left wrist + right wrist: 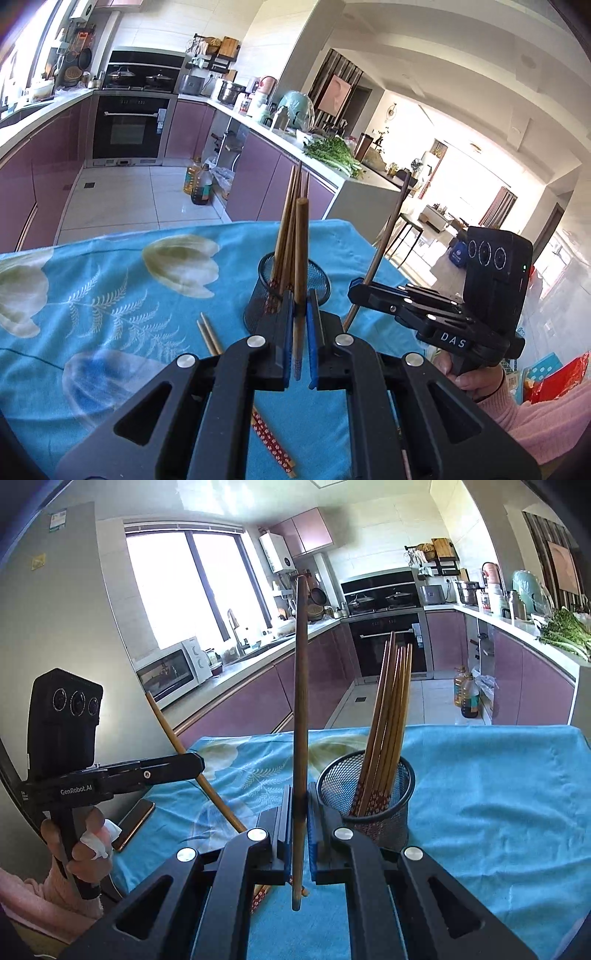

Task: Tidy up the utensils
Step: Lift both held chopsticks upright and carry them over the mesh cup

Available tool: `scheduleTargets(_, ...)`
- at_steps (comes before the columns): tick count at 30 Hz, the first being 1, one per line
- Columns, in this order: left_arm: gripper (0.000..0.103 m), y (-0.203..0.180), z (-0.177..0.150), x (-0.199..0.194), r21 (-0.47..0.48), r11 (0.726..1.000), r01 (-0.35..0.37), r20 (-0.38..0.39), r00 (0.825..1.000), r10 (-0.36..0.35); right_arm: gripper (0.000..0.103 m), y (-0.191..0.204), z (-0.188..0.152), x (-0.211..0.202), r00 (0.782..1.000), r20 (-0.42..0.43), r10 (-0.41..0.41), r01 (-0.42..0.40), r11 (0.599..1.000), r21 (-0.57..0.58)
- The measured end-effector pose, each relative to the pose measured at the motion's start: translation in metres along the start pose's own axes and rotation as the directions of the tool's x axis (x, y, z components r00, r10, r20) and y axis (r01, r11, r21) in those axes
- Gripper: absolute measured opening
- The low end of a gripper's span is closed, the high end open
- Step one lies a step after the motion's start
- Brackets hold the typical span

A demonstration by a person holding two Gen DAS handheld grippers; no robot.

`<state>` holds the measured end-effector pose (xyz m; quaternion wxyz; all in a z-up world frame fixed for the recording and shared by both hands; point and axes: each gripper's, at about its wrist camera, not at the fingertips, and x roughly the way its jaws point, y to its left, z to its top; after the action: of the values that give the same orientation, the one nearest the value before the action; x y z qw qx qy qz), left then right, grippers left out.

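The left claw pinches one chopstick upright, and the right claw pinches a darker chopstick likewise. Loose chopsticks lie on the blue floral cloth under the left claw. Just beyond stands the mesh holder, several chopsticks leaning inside. Bare cloth reaches the table's far edge; past it, open kitchen floor.

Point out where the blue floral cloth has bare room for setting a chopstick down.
Bare: the blue floral cloth right of the black mesh cup. Crowded: near the loose chopsticks, the patterned pair, the phone and both grippers.
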<state>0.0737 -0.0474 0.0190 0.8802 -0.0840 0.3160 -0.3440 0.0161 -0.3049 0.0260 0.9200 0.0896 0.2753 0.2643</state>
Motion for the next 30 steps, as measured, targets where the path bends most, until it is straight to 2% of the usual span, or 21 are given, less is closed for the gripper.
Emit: scheduleTargets(30, 0.007, -0.033, 0.072, 0.005, 0.12, 0.993, -0.004, 0.11, 0.994, -0.009, 0.006, -0.002, 0.053, -0.022, 0.99, 0.138, -0.041, 0.051, 0.996, -0.075)
